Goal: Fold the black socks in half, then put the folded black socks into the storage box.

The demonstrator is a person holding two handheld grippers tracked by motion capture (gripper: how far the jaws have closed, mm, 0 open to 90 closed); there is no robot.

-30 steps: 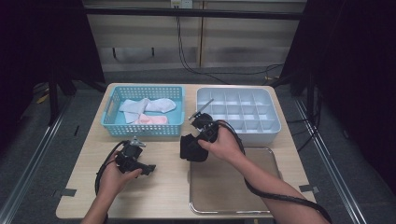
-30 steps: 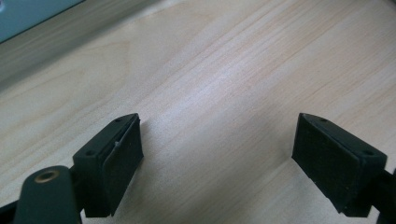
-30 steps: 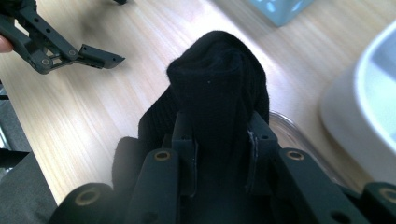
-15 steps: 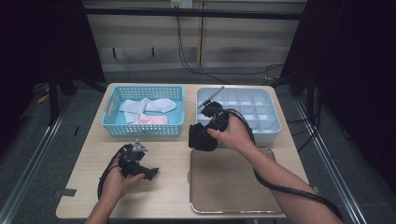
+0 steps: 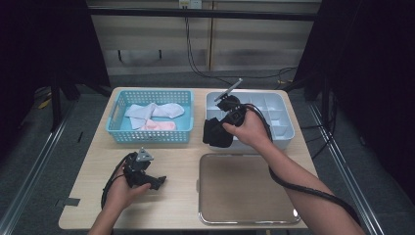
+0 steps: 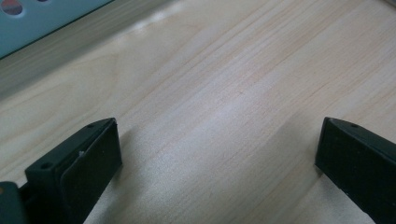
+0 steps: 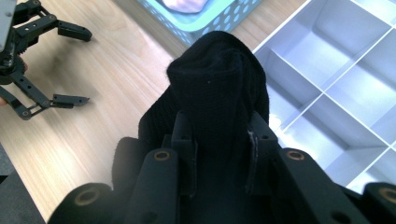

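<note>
**Two grippers, one loaded: carrying the black sock to the divided tray**

One pair of jaws is working. The right gripper (image 7: 219, 140) is clamped on a bunched black sock (image 7: 217, 88); in the right gripper view the two pads pinch its middle and the cloth bulges out past them. From the high view the sock (image 5: 217, 133) hangs off the table, at the near left corner of the white divided tray (image 5: 286, 128).

The left gripper (image 5: 157, 180) has just been opening and now stands wide with nothing between the jaws, only bare wood in its own view. It sits low over the table (image 5: 176, 161), well apart from the sock.

Judged step: place the bundle into a compartment of the divided tray.

Notes for doing it well:
- Keep the pinch firm until the bundle is over one cell; the loose lower part could snag a divider.
- Centre over a single cell, probably one at the near left, then lower so the dangling end goes in first.
- Release only when most of the cloth is below the rim, or it may flop over a wall.
- Leave the left gripper parked clear of the path.

Further out: the blue basket (image 5: 115, 122) holds pale socks (image 5: 154, 111) and a pink one (image 5: 159, 126). The metal tray (image 5: 244, 218) lies near the person.
</note>
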